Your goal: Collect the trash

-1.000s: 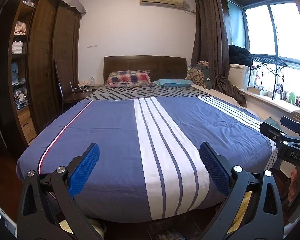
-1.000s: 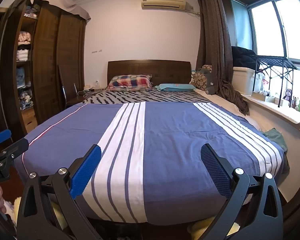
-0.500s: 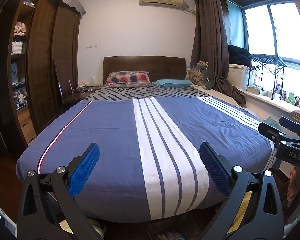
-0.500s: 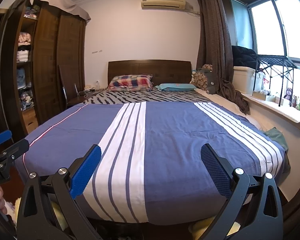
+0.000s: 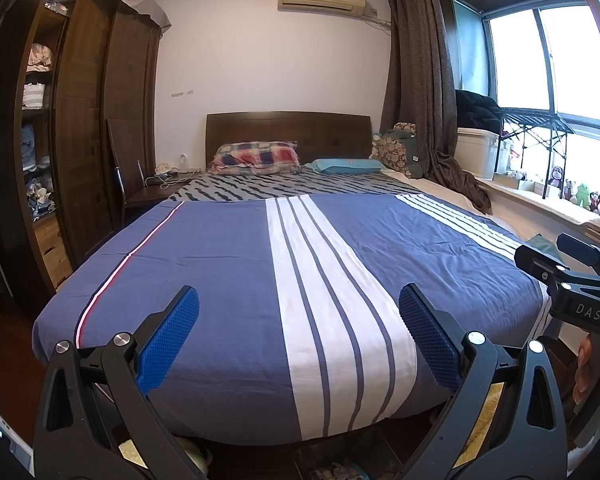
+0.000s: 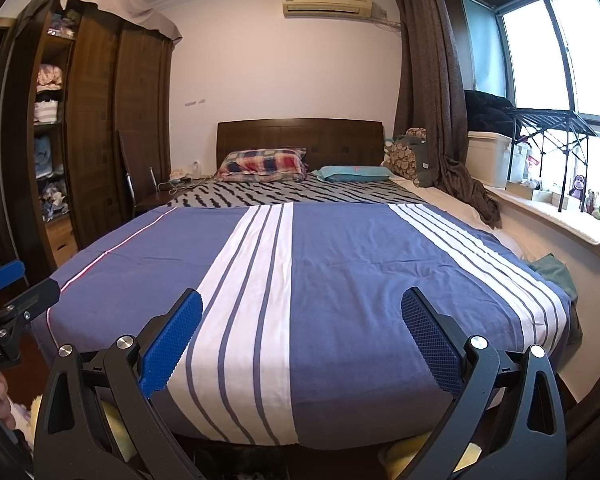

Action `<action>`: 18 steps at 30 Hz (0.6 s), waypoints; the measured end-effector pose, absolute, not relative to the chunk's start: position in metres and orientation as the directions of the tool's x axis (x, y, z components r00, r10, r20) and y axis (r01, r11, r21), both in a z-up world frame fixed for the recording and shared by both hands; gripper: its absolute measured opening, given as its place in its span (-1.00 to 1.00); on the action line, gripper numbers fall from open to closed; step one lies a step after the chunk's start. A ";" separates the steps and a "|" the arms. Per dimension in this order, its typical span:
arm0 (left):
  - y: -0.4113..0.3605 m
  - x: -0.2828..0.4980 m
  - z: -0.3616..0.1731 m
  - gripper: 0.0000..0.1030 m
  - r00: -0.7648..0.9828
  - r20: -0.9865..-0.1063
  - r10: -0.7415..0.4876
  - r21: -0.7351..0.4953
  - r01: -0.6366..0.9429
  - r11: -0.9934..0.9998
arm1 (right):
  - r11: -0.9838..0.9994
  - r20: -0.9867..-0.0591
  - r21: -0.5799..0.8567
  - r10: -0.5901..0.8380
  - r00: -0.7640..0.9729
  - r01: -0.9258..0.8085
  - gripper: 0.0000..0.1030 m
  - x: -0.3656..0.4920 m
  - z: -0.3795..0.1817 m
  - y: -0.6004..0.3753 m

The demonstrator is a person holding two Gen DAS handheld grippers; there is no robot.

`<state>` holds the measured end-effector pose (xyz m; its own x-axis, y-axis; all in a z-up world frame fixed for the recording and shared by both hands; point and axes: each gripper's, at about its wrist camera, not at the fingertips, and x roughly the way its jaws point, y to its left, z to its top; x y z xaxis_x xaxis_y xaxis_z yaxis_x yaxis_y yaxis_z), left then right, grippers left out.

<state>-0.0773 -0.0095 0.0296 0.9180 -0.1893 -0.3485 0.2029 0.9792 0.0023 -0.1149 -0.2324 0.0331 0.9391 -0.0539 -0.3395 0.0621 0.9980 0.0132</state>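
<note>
Left claw (image 5: 298, 322): held wide apart at the foot of the bed, nothing between its blue pads (image 5: 168, 344); its body was also seen at the left edge of the right wrist view (image 6: 8, 312).
Right claw (image 6: 300, 326): likewise spread wide and empty, level with the left one; its black frame was seen at the right edge of the left wrist view (image 5: 576, 284), with fingertips of a hand (image 5: 588, 368) wrapped below it.
Bed (image 5: 220, 264): covered by a blue quilt with white stripes, lying smooth ahead of both claws.
Trash: no clear piece could be made out on the quilt. Below the foot of the bed, between and beneath the left claw's fingers, a clear container (image 5: 332, 468) with small mixed items was partly seen; whether these were trash could not be told.
Pillows: a plaid pillow (image 5: 256, 156) and a teal pillow (image 5: 348, 165) were set against the dark headboard (image 5: 288, 128), well beyond the claws.
Wardrobe (image 5: 88, 128): stood to the left of the bed, with folded clothes on its open shelves.
Windowsill (image 6: 560, 216): to the right, with small plush toys lined up on it.
Green cloth (image 6: 552, 272): draped at the bed's right edge, beside the right claw's right finger.
</note>
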 end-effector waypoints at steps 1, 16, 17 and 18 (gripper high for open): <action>-0.010 -0.077 0.030 0.84 0.918 -0.348 -0.189 0.002 0.203 0.979 | 0.998 -0.339 0.013 -0.054 0.939 0.062 0.94 -0.115 0.033 -0.232; -0.010 -0.078 0.029 0.84 0.918 -0.347 -0.191 0.004 0.205 0.979 | 0.998 -0.340 0.014 -0.054 0.939 0.063 0.94 -0.116 0.034 -0.232; -0.010 -0.078 0.029 0.84 0.918 -0.347 -0.191 0.004 0.205 0.979 | 0.998 -0.340 0.014 -0.054 0.939 0.062 0.94 -0.116 0.034 -0.231; -0.010 -0.078 0.029 0.84 0.918 -0.348 -0.190 0.004 0.204 0.979 | 0.998 -0.340 0.013 -0.054 0.939 0.063 0.94 -0.116 0.034 -0.232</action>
